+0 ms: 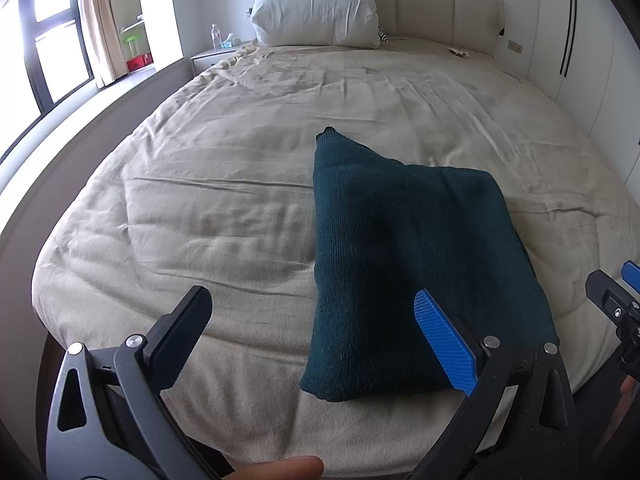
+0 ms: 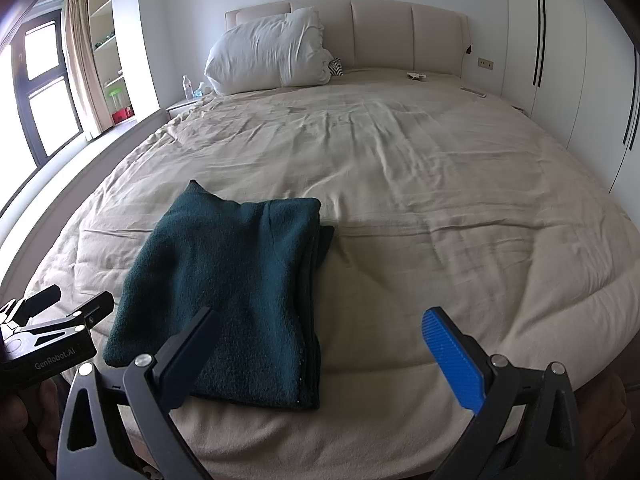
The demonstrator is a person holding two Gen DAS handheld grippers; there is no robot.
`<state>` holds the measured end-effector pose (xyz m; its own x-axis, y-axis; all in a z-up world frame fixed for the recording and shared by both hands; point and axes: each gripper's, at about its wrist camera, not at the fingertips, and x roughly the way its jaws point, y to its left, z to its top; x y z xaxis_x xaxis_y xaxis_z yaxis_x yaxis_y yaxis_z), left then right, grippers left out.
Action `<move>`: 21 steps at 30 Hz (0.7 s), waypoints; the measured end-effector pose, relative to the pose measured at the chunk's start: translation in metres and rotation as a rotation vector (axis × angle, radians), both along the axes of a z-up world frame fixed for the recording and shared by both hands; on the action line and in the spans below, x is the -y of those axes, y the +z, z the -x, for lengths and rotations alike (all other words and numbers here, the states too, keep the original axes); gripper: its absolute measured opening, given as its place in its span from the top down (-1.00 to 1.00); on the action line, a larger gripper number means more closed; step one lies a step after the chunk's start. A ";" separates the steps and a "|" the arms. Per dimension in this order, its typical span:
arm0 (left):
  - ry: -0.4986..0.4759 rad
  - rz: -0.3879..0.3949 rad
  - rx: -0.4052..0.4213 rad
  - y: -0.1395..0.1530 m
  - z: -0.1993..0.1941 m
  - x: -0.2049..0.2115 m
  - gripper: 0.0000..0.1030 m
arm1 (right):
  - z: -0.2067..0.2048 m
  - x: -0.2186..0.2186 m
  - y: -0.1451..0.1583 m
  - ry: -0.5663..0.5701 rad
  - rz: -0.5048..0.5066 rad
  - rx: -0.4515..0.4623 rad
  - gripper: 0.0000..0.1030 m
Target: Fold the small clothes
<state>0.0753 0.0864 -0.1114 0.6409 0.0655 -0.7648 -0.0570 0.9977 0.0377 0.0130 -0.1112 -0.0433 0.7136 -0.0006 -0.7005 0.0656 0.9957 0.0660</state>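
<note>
Both my jaws stood wide apart, gripping nothing.
Folded dark green garment [image 1: 404,276] lay on beige bedspread [image 1: 224,184] between left gripper [image 1: 312,320] and right gripper [image 2: 320,338]; white pillow [image 2: 268,54] far ahead, nothing between.

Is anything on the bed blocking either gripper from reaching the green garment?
Nothing visible does. The dark green garment lies folded on the beige bedspread, with only bare cover between it and the open left gripper and open right gripper. The pillow sits far off at the headboard.
</note>
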 end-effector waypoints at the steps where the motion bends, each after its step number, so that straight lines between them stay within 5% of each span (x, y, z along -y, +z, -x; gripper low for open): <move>1: 0.000 0.000 -0.001 0.000 0.000 0.000 -1.00 | 0.000 0.000 0.000 0.000 0.000 0.000 -1.00; 21: -0.001 0.002 -0.002 -0.004 0.002 0.000 -1.00 | 0.000 0.001 0.000 0.001 -0.001 -0.002 -1.00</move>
<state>0.0734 0.0863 -0.1152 0.6391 0.0632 -0.7665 -0.0556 0.9978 0.0358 0.0134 -0.1118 -0.0432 0.7125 0.0003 -0.7016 0.0650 0.9957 0.0664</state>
